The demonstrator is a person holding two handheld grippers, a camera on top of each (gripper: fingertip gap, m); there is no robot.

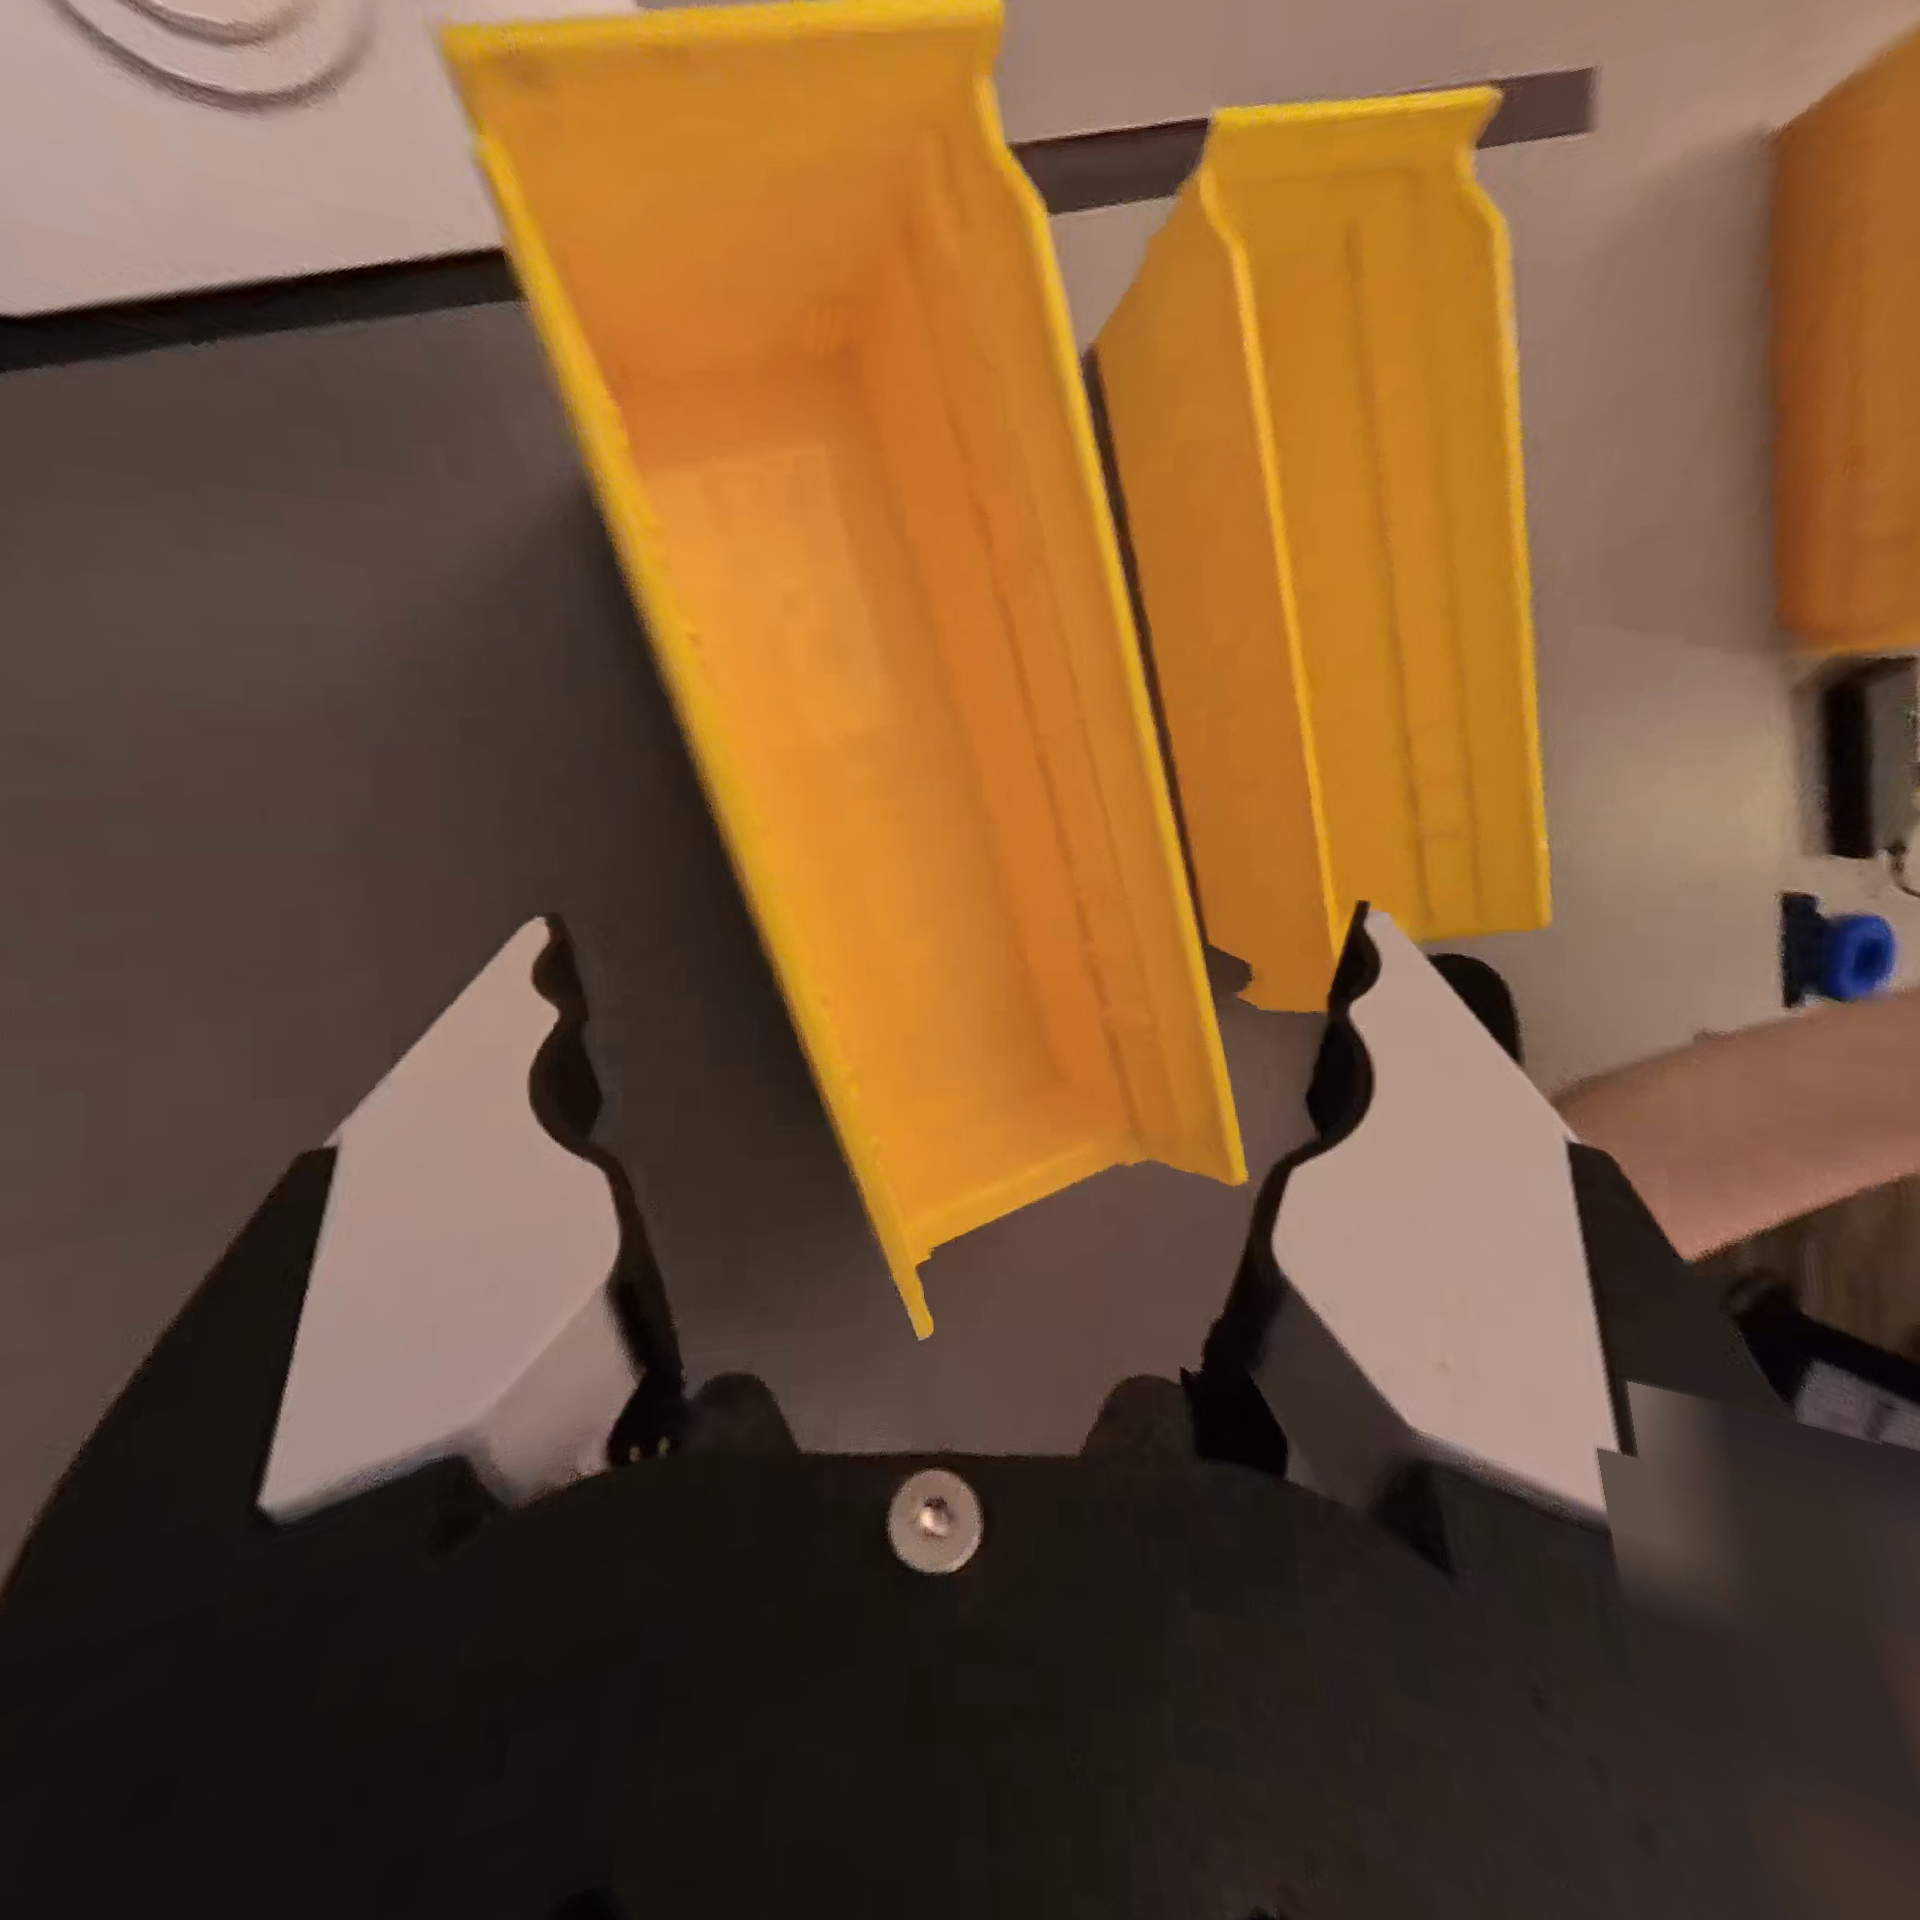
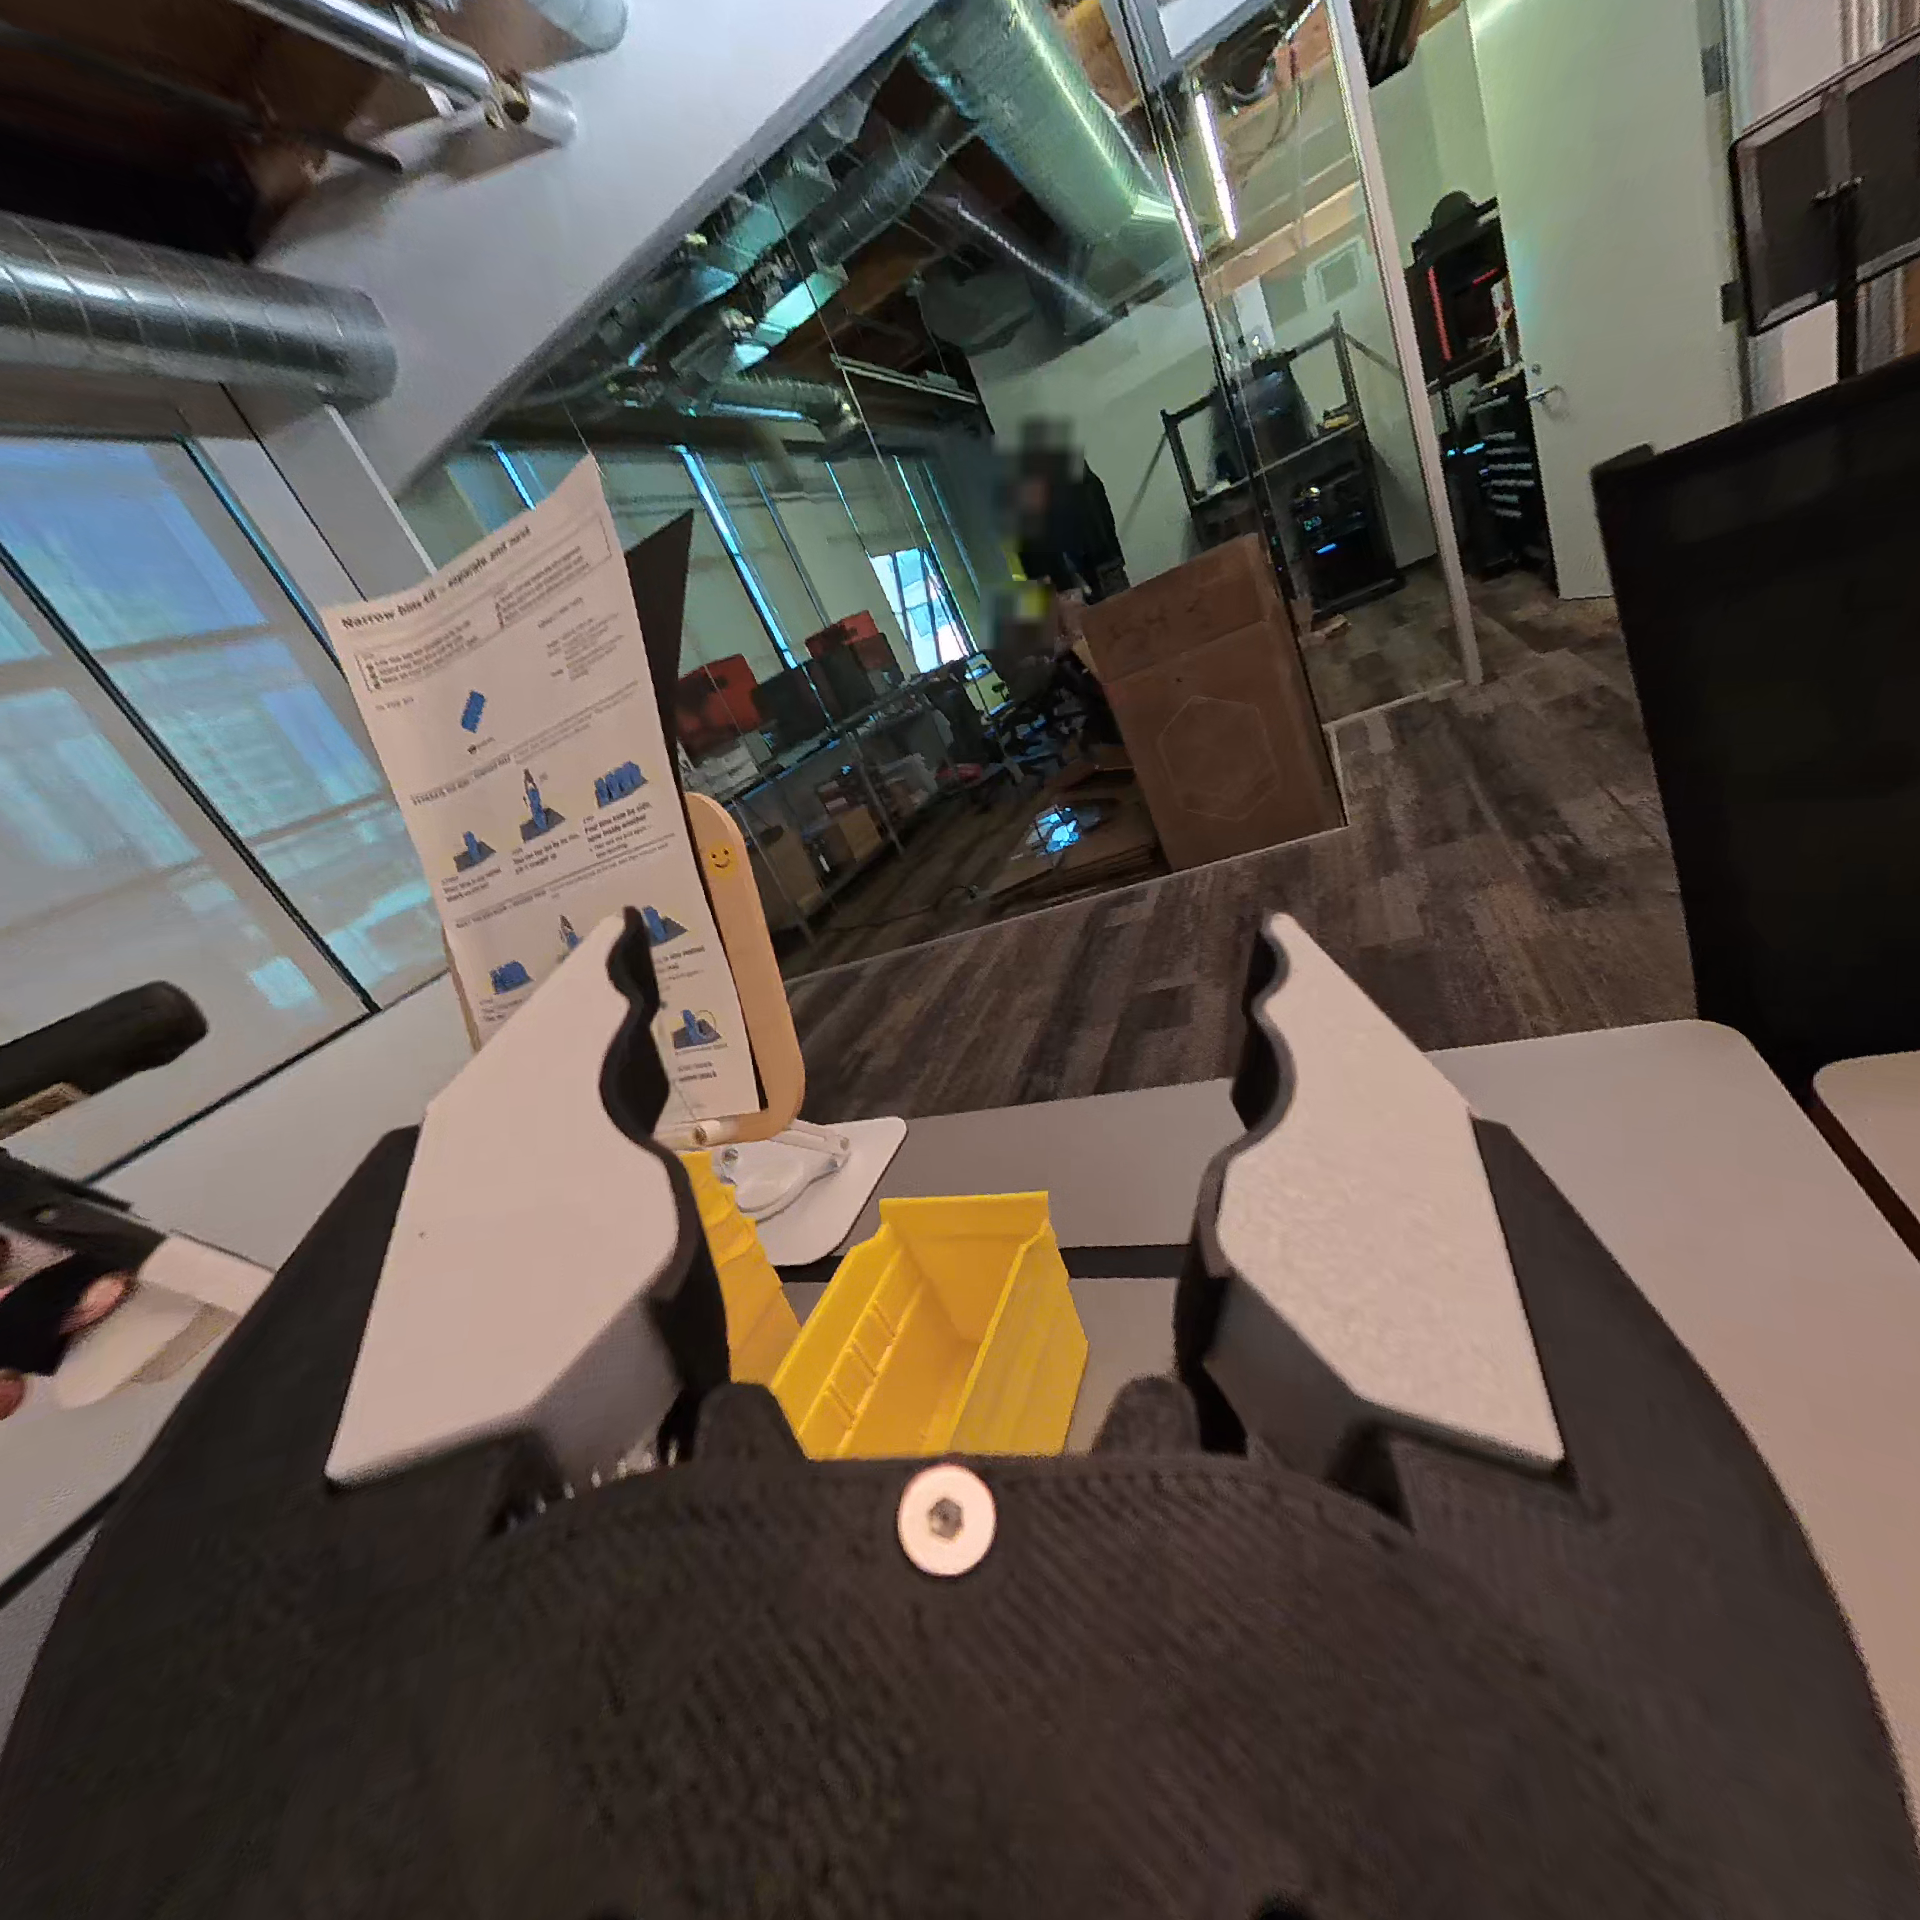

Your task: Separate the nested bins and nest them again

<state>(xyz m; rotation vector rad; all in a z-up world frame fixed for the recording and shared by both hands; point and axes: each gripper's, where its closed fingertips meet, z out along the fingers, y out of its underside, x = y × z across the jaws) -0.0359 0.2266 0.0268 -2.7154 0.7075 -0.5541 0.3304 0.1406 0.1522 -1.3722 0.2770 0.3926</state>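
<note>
In the left wrist view two yellow bins lie apart, side by side on a dark mat (image 1: 260, 727). The nearer bin (image 1: 883, 675) lies open side up, and its near end reaches in between my left gripper's fingers. My left gripper (image 1: 956, 920) is wide open above it and neither pad presses on it. The second bin (image 1: 1382, 540) lies just to the right. My right gripper (image 2: 951, 925) is open and empty, raised above the table and tilted up toward the room. Below it lie one bin (image 2: 935, 1320) and part of another (image 2: 743, 1268) behind its left finger.
A printed instruction sheet (image 2: 520, 748) stands on a wooden holder (image 2: 748, 935) at the table's far side. A person's forearm (image 1: 1714, 1122) shows at the right, with a blue part (image 1: 1860, 956) and a yellow-orange object (image 1: 1849, 364) beyond. The white table (image 2: 1662, 1195) extends right.
</note>
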